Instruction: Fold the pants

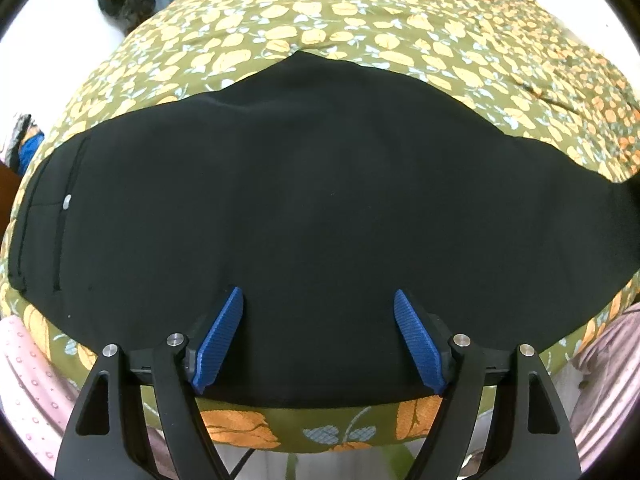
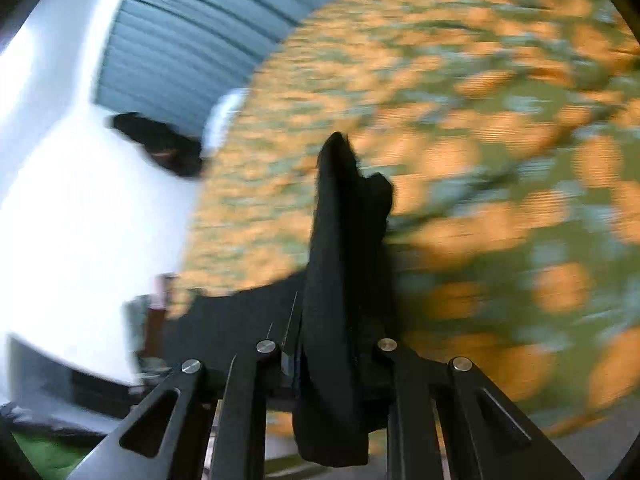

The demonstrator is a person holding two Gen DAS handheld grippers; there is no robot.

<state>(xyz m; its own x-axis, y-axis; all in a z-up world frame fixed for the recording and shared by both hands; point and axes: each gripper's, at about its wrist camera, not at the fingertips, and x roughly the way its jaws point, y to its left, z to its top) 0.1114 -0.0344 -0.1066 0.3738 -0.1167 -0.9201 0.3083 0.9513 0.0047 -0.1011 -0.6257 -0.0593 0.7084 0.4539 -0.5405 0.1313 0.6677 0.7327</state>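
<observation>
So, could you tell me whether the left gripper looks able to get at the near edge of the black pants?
Probably yes: the left gripper hangs open over the pants, with nothing lying between.

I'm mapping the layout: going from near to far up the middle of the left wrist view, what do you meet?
Open left gripper with blue pads → black pants spread flat → olive bedspread with orange flowers.

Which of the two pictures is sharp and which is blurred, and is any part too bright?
Left wrist view: sharp, black pants and flowered bedcover clear, edges bent by the fisheye. Right wrist view: bedcover smeared by motion, white wall overexposed; only the fabric in the right hand-held gripper stays fairly crisp.
</observation>
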